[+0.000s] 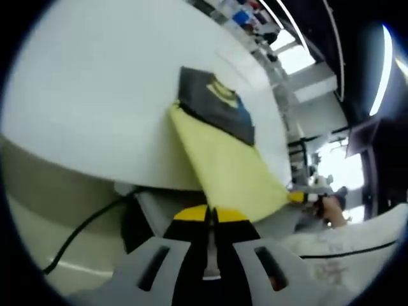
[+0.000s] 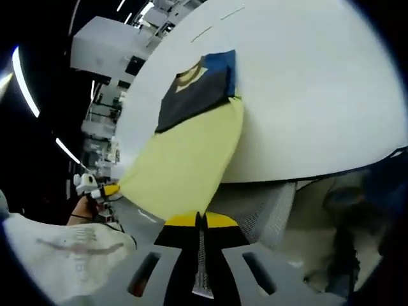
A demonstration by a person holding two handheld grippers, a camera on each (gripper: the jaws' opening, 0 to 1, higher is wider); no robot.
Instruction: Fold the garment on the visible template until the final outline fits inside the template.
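We hold the yellow shirt tight in both grippers, left gripper and right gripper. It hangs off the white table. We should lift evenly and fold forward.

Lab: white table, ceiling strip lights

Both views low, off table edge, facing garment from opposite sides.
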